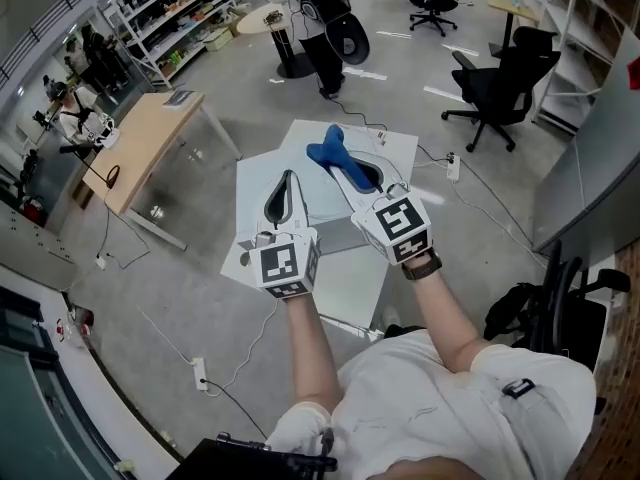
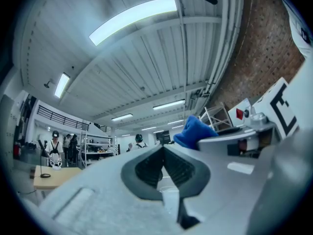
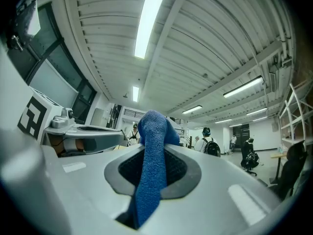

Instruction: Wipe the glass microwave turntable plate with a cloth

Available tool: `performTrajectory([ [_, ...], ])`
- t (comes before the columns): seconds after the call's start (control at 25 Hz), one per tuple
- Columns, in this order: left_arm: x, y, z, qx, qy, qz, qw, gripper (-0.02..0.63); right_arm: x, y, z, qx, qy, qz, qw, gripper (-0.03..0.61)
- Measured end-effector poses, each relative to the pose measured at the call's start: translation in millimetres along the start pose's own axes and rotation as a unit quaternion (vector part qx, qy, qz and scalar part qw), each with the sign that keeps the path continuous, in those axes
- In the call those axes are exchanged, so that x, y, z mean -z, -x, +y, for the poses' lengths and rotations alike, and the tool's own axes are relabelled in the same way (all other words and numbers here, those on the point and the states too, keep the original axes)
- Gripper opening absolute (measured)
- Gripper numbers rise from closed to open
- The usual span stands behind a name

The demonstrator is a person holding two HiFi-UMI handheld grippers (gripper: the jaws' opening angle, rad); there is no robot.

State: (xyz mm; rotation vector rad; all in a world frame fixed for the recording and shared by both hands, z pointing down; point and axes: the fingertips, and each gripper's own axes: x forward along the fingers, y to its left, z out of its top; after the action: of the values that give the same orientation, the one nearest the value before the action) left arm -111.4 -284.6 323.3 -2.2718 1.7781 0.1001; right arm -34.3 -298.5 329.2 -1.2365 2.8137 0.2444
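Right tool [image 3: 155, 147] clamps blue cloth [image 3: 152, 126]; left tool [image 2: 163, 148] closed, empty; both above white table [image 1: 398, 151], open floor [image 1: 190, 288] around.

White table [image 1: 395, 153]: beneath both tools. Wooden desk [image 1: 150, 133]: left of the left gripper [image 1: 288, 178]. Black office chair [image 1: 505, 78]: forward-right of the right gripper [image 1: 348, 166], well apart.

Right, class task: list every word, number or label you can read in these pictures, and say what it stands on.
No readable text in any view.
Cubes on the left gripper and right gripper: black-and-white square marker patterns, not letters.
Goods on the shelves: too small to read.
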Motion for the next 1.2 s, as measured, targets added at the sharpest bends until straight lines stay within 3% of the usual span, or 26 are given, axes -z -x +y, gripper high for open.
performTrajectory([
  [0.4, 41.5, -80.7, 10.1, -0.025, 0.001, 0.036, 0.9990, 0.000, 44.1, -50.2, -53.6, -0.058, 0.031, 0.036, 0.997, 0.049],
  [0.68, 81.8, -110.3, 21.1, -0.012, 0.007, 0.072, 0.9973, 0.000, 77.7, -77.6, -74.1, -0.068, 0.003, 0.078, 0.995, 0.048],
  [0.8, 89.9, -115.4, 35.4, -0.015, 0.017, 0.075, 0.9969, 0.000, 85.1, -88.7, -69.3, -0.081, 0.026, 0.092, 0.992, 0.048],
  [0.88, 94.3, -116.9, 48.9, -0.019, 0.016, 0.079, 0.9966, 0.000, 89.6, -99.5, -63.2, -0.091, 0.068, 0.109, 0.987, 0.048],
  [0.96, 100.6, -116.1, 64.7, -0.027, 0.019, 0.085, 0.9958, 0.000, 98.8, -111.4, -50.4, -0.119, 0.140, 0.137, 0.973, 0.055],
  [1.12, 113.6, -107.5, 94.3, -0.046, 0.026, 0.098, 0.9938, 0.000, 129.7, -138.4, -17.3, -0.195, 0.251, 0.186, 0.930, 0.055],
  [1.2, 117.3, -101.9, 109.0, -0.058, 0.029, 0.103, 0.9926, 0.000, 148.3, -153.0, -1.7, -0.241, 0.291, 0.214, 0.901, 0.055],
])
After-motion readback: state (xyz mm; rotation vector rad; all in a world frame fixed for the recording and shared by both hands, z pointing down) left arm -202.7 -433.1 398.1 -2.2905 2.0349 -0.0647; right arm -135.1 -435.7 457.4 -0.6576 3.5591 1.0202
